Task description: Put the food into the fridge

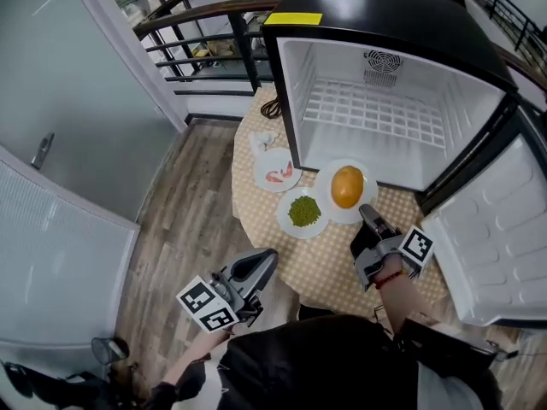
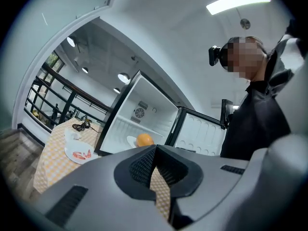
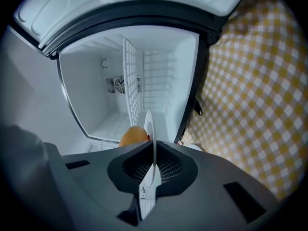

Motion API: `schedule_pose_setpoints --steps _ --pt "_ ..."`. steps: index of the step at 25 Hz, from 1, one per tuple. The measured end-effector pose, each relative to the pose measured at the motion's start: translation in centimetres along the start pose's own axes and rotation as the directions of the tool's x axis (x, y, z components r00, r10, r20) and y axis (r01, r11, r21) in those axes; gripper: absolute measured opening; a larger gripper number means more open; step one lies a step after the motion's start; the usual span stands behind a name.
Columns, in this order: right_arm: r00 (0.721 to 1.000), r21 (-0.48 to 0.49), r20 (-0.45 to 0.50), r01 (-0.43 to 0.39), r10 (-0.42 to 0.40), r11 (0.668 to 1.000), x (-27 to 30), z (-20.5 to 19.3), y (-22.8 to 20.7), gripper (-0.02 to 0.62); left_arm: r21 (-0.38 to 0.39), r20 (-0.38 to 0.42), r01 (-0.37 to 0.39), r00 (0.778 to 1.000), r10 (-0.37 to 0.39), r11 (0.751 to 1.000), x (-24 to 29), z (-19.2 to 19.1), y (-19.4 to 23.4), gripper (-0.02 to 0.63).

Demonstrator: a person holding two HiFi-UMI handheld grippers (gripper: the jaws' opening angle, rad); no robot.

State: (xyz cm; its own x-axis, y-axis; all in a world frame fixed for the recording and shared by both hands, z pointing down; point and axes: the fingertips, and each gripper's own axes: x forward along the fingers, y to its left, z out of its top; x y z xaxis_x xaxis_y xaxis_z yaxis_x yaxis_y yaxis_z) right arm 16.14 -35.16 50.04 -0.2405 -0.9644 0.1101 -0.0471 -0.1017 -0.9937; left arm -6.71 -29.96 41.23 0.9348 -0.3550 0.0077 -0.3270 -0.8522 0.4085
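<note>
Three white plates stand on the checked tablecloth before the open fridge (image 1: 385, 118). One carries an orange round food (image 1: 346, 185), one green peas (image 1: 303, 212), one pink shrimp (image 1: 275, 174). My right gripper (image 1: 367, 214) is shut on the near rim of the plate with the orange food (image 1: 326, 178). In the right gripper view that plate's rim (image 3: 149, 129) runs edge-on between the jaws, with the orange food (image 3: 132, 136) behind it. My left gripper (image 1: 269, 259) hovers at the table's near left edge, shut and holding nothing.
The fridge door (image 1: 504, 229) hangs open at the right. A wire shelf (image 1: 376, 114) spans the fridge's white inside. A black cable (image 1: 272, 108) and crumpled tissue (image 1: 263, 141) lie beside the fridge. Railings (image 1: 205, 49) and a wooden floor (image 1: 192, 195) lie to the left.
</note>
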Motion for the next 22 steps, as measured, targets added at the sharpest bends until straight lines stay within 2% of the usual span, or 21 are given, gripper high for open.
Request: schedule_pose_setpoints --steps 4,8,13,18,22 --pt "0.999 -0.01 0.035 0.022 -0.022 1.0 3.1 1.8 -1.3 0.023 -0.032 -0.079 0.033 0.996 -0.035 0.999 1.8 -1.0 3.4 0.014" --pt "0.996 -0.015 0.062 0.068 -0.067 0.998 5.8 3.2 -2.7 0.023 -0.029 -0.1 0.058 0.993 -0.06 0.998 4.8 -0.5 6.3 0.014" --pt "0.993 -0.014 0.066 0.097 -0.096 0.995 7.8 3.2 -3.0 0.023 0.009 -0.095 0.105 0.99 -0.104 0.994 8.5 0.8 7.2 0.014" --pt "0.991 0.021 0.086 0.105 -0.106 0.994 9.3 3.2 -2.6 0.023 -0.039 -0.083 0.14 0.986 -0.143 0.989 11.7 0.6 7.6 0.014" --pt "0.985 0.036 0.133 0.105 -0.109 0.994 10.2 4.4 -2.7 0.023 -0.027 -0.115 0.195 0.974 -0.197 0.98 14.2 0.0 8.0 0.014"
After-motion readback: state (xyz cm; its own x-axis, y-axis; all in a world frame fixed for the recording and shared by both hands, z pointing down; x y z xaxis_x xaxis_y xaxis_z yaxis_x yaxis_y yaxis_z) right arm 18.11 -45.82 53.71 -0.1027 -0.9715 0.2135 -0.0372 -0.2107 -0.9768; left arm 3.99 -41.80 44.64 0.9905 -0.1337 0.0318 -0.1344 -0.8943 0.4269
